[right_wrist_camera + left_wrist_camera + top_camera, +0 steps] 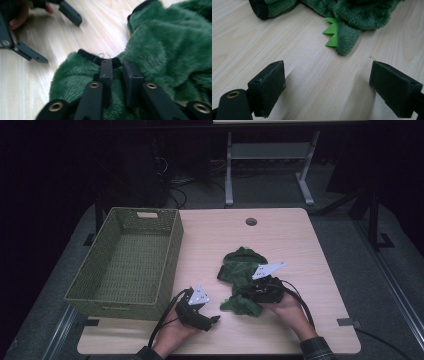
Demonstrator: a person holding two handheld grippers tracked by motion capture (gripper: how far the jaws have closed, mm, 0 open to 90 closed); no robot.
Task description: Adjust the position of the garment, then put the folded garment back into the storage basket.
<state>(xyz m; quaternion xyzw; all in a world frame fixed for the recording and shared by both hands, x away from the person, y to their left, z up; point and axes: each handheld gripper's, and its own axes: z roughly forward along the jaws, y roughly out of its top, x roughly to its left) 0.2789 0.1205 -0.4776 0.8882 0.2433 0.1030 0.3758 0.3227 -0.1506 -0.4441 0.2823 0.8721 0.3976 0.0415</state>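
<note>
Two grippers differ: right gripper (pixel 116 72) has its jaws pinched on the green fleece garment (pixel 240 277), while left gripper (pixel 334 85), jaws wide, faces its spiky tail (pixel 342 37) just ahead on the worktop (pixel 312 82).

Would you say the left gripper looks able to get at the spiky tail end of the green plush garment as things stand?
Probably yes. The left gripper is open, and bare table lies between its jaws and the tail tip of the green plush garment. The right gripper pinches another part, by the black cuff.

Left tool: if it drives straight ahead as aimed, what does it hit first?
Probably the green plush: its tail tip with the light-green spikes lies ahead of the open left tool, only bare table between. Depth is hard to judge.
</note>
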